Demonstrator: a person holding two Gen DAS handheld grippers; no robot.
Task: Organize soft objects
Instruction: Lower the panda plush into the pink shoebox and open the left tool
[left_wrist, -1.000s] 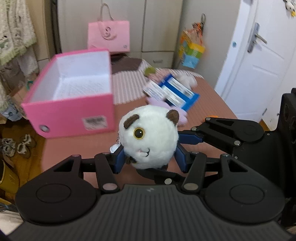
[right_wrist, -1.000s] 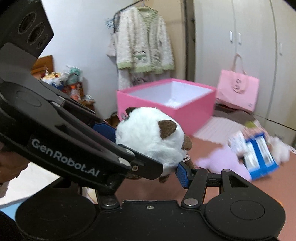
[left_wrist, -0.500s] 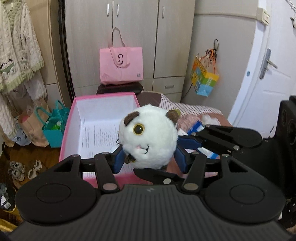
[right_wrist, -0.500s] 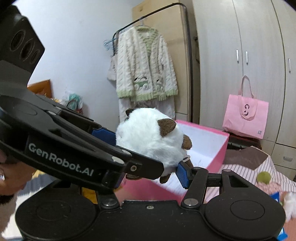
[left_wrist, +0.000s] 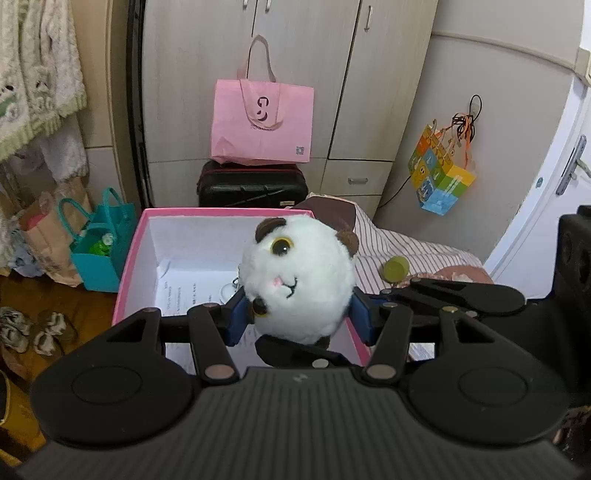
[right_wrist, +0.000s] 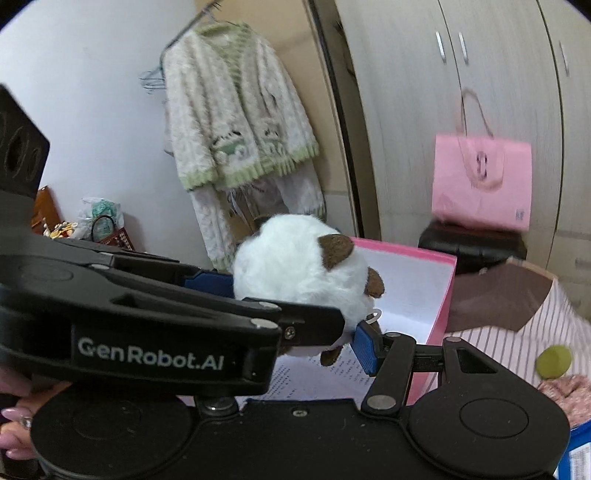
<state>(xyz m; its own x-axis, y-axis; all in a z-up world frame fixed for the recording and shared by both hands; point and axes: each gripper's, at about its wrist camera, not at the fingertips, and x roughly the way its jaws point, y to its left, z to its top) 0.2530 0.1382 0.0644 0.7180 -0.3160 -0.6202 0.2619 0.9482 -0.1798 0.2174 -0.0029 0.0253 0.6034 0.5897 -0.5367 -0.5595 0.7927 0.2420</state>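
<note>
White plush toy (left_wrist: 297, 280) is clamped by both left gripper (left_wrist: 297, 317) and right gripper (right_wrist: 295, 314) — held mid-frame over pink box (left_wrist: 133, 254).

Your left wrist camera sits just behind the left gripper (left_wrist: 297, 314) and looks forward and somewhat down along its fingers, facing the wardrobe doors (left_wrist: 332, 74) head-on. The round plush toy (left_wrist: 297, 284) fills the near centre, very close to the lens, with the open pink box (left_wrist: 133, 251) right behind it. Your right wrist camera rides behind the right gripper (right_wrist: 295, 317) and looks across from the right, angled left toward the hanging cardigan (right_wrist: 236, 122). It sees the same plush toy (right_wrist: 299, 273) from behind, equally close. Both views share the pink box (right_wrist: 443, 295), the pink tote bag (left_wrist: 262, 122) (right_wrist: 480, 181) and the wardrobe.
</note>
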